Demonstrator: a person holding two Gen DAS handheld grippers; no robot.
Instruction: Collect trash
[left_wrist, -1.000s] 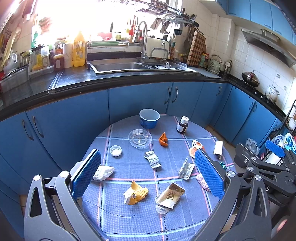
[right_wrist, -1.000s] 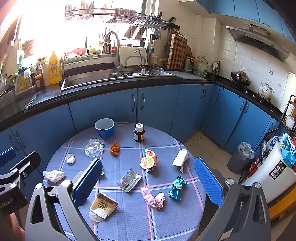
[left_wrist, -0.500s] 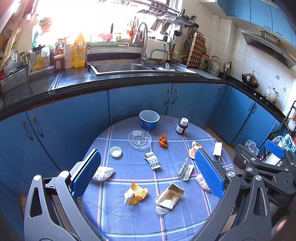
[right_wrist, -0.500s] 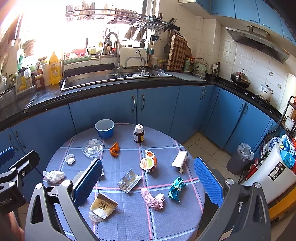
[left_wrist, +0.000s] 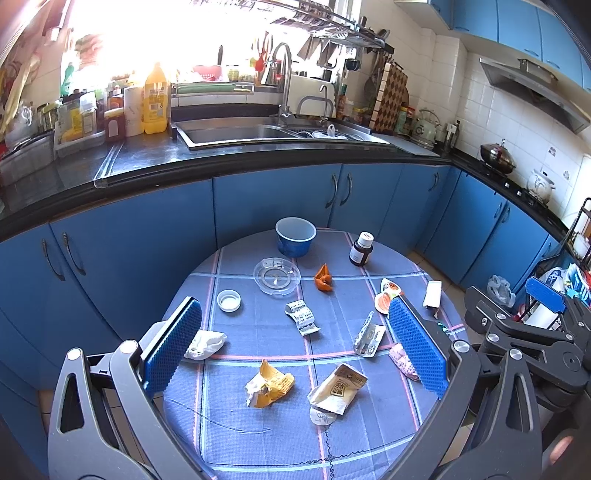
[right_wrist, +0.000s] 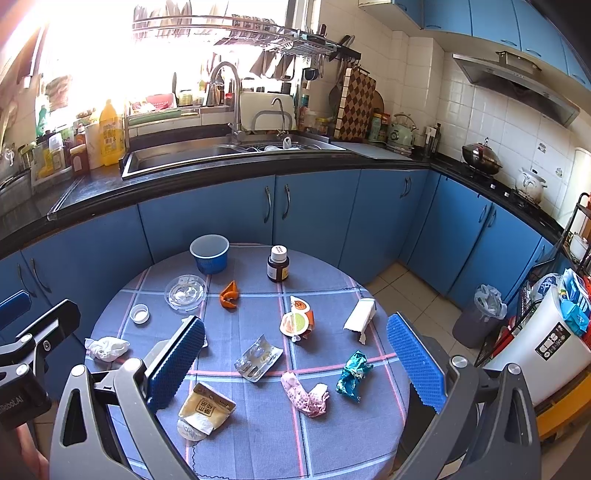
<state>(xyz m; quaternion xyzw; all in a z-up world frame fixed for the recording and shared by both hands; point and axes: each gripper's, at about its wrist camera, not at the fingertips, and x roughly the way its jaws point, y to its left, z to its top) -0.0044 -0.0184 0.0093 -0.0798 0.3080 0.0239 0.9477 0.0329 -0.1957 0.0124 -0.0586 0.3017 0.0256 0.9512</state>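
While both tools hung above the near edge of the round table with its blue checked cloth (left_wrist: 369, 443), the left gripper (left_wrist: 295, 343) had its blue ribbed pads spread wide with nothing between them, and the right gripper (right_wrist: 295, 365) stood just as wide apart and just as empty.

Nearest the left gripper lay a crumpled yellow paper wrapper (left_wrist: 269, 384) and, just beside it to the right, a torn beige sachet with dark print (left_wrist: 338, 388) resting on a small round foil lid (left_wrist: 322, 417). A wadded white tissue (left_wrist: 205, 343) sat close to the left pad. In the right wrist view a crumpled pink wrapper (right_wrist: 304, 394) and a scrunched teal foil wrapper (right_wrist: 352, 373) lay side by side (apart, not touching), with a silver blister pack (right_wrist: 258, 360) just beyond them.

Further in were a curled white printed strip (left_wrist: 302, 316), a round opened cup with an orange and green lid (right_wrist: 296, 322) and a white torn carton piece (right_wrist: 360, 315) near the right rim. A white bottle cap (left_wrist: 229, 300), a clear plastic round dish (left_wrist: 276, 275) and an orange crumpled scrap (left_wrist: 323, 278) came next. At the far edge stood a blue plastic cup (left_wrist: 295, 236) and a brown glass bottle with a white cap (left_wrist: 361, 248), well apart.

On the floor to the right stood a grey bin lined with a plastic bag (right_wrist: 480, 317).
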